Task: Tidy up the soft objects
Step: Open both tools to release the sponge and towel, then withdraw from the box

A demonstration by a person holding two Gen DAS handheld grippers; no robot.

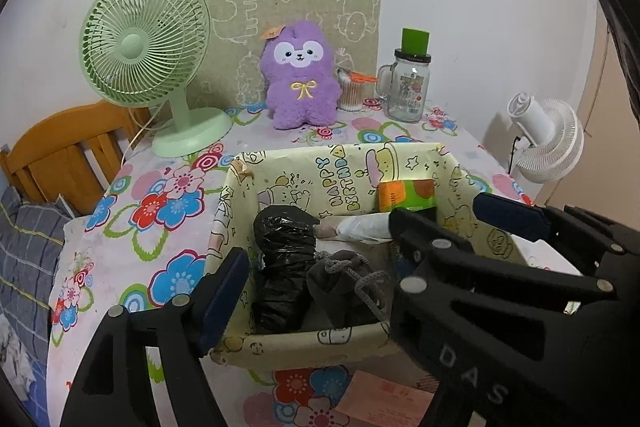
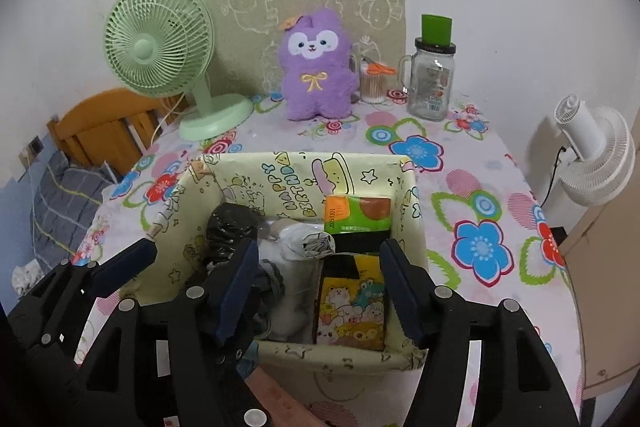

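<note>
A yellow cartoon-print box (image 1: 352,341) (image 2: 412,211) stands on the flowered table. In it lie a black plastic bag roll (image 1: 282,259) (image 2: 228,231), a grey drawstring pouch (image 1: 344,283), a white bundle (image 1: 360,227) (image 2: 304,243), a green-orange tissue pack (image 1: 406,197) (image 2: 358,213) and a cartoon tissue pack (image 2: 354,309). My left gripper (image 1: 316,279) is open and empty over the box's near side. My right gripper (image 2: 316,291) is open and empty over the cartoon pack. A purple plush toy (image 1: 300,75) (image 2: 316,67) sits upright at the table's back.
A green desk fan (image 1: 148,55) (image 2: 164,47) stands back left. A cotton-swab jar (image 1: 352,91) (image 2: 374,83) and a glass mug jar (image 1: 408,83) (image 2: 432,75) stand back right. A white fan (image 1: 548,139) (image 2: 596,155) is off the table's right. A wooden bed frame (image 1: 68,151) is left.
</note>
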